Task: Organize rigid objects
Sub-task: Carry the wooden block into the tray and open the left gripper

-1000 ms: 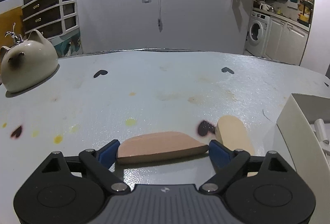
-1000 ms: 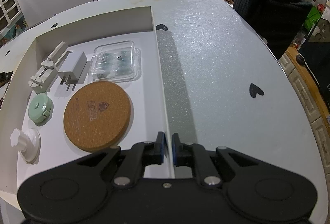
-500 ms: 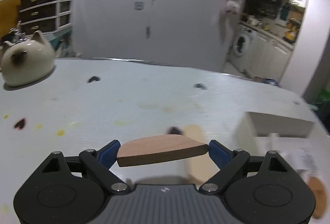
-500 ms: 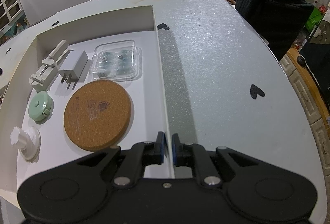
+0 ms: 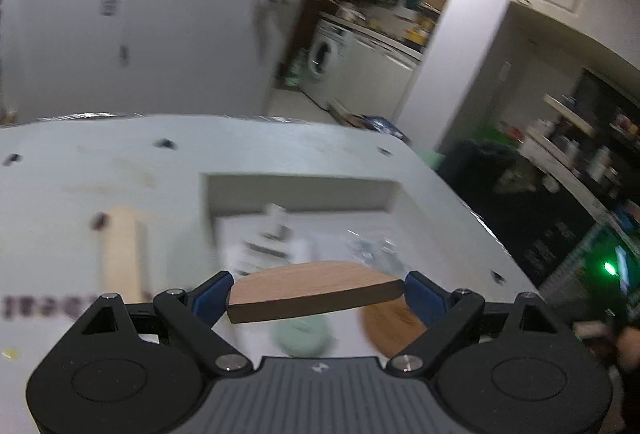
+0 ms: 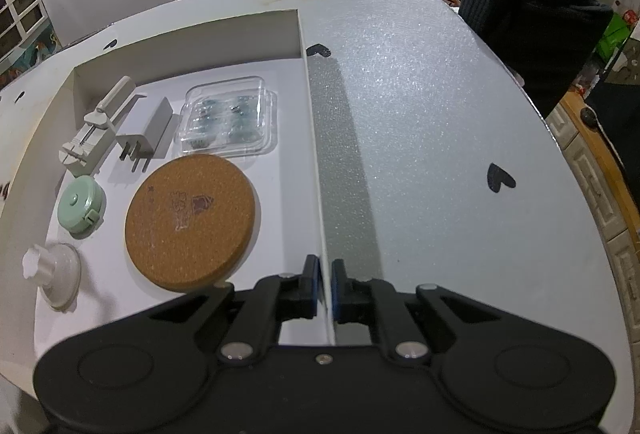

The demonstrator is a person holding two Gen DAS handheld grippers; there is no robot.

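My left gripper (image 5: 318, 291) is shut on a flat half-round wooden piece (image 5: 312, 286), gripped at its two ends and held in the air over the near part of the white box (image 5: 300, 190). The left wrist view is blurred. My right gripper (image 6: 325, 274) has its jaws closing on the box's thin right wall (image 6: 316, 154), with the pads pinching it. Inside the box lie a cork coaster (image 6: 190, 222), a green round case (image 6: 81, 208), a clear plastic case (image 6: 230, 122), a grey plug (image 6: 150, 134), a white clamp tool (image 6: 96, 130) and a white suction knob (image 6: 56, 274).
A pale wooden stick (image 5: 120, 254) lies on the white table (image 6: 420, 114) left of the box. Black heart marks dot the tabletop. A dark padded chair back (image 6: 532, 34) stands past the table's right edge, with kitchen shelves and a washing machine (image 5: 320, 58) beyond.
My left gripper has risen and swung right with the wooden piece, from the tabletop by the pale stick to above the box. The right gripper has stayed on the box wall.
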